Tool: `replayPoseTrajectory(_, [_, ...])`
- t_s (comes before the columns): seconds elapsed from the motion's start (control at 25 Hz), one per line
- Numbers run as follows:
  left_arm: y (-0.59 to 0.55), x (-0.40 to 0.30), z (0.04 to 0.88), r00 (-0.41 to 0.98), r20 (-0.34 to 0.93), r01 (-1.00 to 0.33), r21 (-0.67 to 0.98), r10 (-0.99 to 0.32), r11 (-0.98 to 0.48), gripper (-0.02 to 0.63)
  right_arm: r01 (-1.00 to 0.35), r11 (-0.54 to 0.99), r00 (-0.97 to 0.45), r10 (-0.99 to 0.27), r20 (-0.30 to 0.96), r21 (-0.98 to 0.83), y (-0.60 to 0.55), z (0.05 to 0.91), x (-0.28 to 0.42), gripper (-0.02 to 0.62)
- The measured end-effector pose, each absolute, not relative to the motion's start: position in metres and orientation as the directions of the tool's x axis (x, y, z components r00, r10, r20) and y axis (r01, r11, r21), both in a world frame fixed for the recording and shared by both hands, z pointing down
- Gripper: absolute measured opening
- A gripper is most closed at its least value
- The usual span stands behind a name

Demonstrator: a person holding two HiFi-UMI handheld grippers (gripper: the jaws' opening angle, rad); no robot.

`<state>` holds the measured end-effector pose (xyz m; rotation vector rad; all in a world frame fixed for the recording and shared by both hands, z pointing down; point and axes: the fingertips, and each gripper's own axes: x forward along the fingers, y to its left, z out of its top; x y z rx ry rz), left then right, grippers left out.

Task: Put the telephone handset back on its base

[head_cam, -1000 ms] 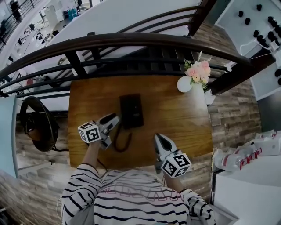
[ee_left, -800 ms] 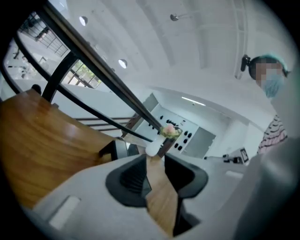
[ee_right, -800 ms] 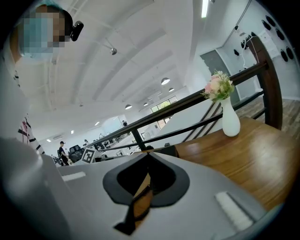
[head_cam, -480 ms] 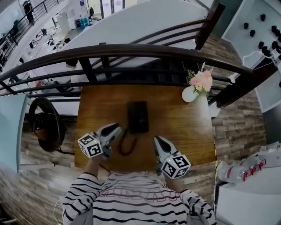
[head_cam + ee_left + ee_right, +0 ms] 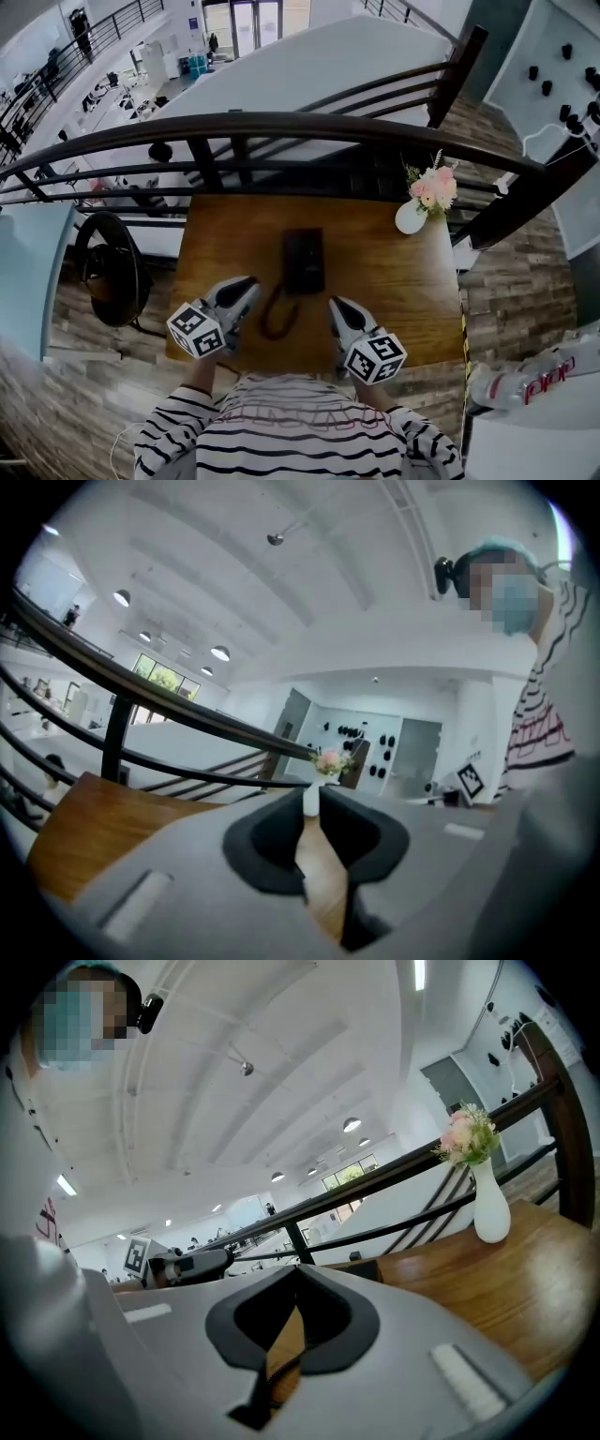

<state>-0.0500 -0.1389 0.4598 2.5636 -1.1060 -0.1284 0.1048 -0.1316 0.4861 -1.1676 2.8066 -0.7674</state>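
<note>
A black telephone lies mid-table on the wooden table, and I cannot tell its handset from its base. Its coiled cord loops toward the front edge. My left gripper hovers left of the cord, apart from the phone. Its jaws have just been closing, leaving a narrow gap with nothing between them. My right gripper hangs right of the cord, its tips together and empty. The phone's dark edge shows behind the right jaws.
A white vase of pink flowers stands at the table's far right corner, also the vase. A dark railing runs behind the table. A round black object sits left of the table, below it.
The left gripper has drawn back from the phone's left side toward me and risen, with its jaws narrower. The right gripper has barely shifted. The head view has tilted.
</note>
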Motion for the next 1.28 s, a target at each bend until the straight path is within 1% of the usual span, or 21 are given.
replayPoseTrajectory(0.4, [-0.107, -0.044, 0.439, 0.660, 0.060, -0.727, 0.302, -0.749, -0.617, 0.053, -0.641, 0.647, -0.753, -0.634, 0.175, -0.412, -0.119, 0.476, 0.099, 0.000])
replayPoseTrajectory(0.56, [-0.098, -0.043, 0.429, 0.639, 0.045, -0.747, 0.274, -0.768, -0.605, 0.005, -0.631, 0.660, -0.764, -0.620, 0.178, -0.408, -0.115, 0.473, 0.096, 0.000])
replayPoseTrajectory(0.84, [-0.087, -0.037, 0.432, 0.619, 0.050, -0.765, 0.264, -0.784, -0.587, 0.005, -0.617, 0.679, -0.779, -0.599, 0.186, -0.399, -0.109, 0.473, 0.093, 0.000])
replayPoseTrajectory(1.28, [-0.080, -0.024, 0.441, 0.628, 0.068, -0.759, 0.273, -0.775, -0.591, 0.005, -0.629, 0.687, -0.776, -0.583, 0.242, -0.363, -0.106, 0.483, 0.092, 0.000])
